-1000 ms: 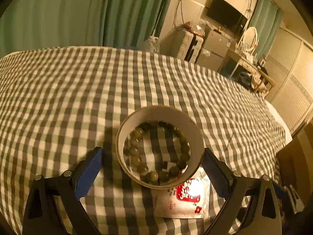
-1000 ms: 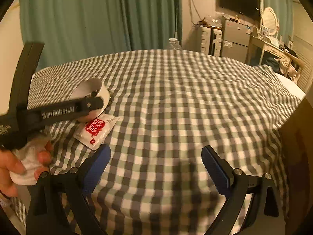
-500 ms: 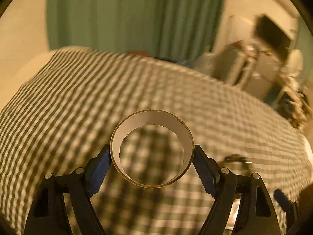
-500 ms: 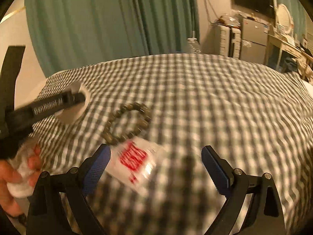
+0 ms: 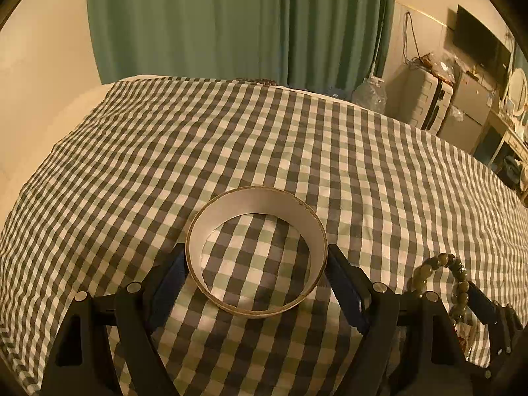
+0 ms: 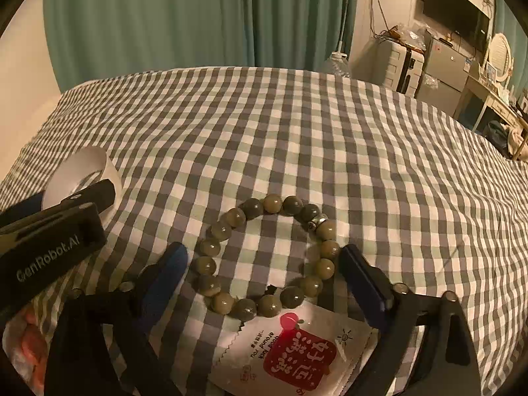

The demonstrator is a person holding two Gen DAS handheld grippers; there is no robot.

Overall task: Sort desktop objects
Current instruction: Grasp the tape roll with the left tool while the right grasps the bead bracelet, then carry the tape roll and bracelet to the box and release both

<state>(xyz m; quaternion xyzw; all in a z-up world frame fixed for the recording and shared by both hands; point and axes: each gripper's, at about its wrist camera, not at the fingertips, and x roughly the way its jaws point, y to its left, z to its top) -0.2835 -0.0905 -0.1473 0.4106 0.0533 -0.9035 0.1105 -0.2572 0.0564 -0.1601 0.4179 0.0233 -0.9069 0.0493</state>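
Observation:
My left gripper [image 5: 256,274] is shut on a wide white tape ring [image 5: 307,224], one finger on each side of it, and holds it over the checked cloth [image 5: 231,138]. The ring also shows at the left of the right wrist view [image 6: 82,168]. A bracelet of olive-green beads [image 6: 224,231] lies flat on the cloth, and my right gripper [image 6: 264,274] is open with a finger on either side of it. The bracelet shows at the right edge of the left wrist view [image 5: 429,267]. A white packet with a red label [image 6: 297,356] lies under the bracelet's near edge.
The checked cloth [image 6: 330,132] covers a wide soft surface that drops off at the right. Green curtains [image 5: 231,23] hang behind. Cabinets, a suitcase and a TV [image 6: 455,19] stand at the far right. A water bottle [image 5: 369,94] stands past the far edge.
My left gripper closed on the tape ring, lifted it off the bracelet and carried it left. My right gripper moved in over the bracelet and now straddles it.

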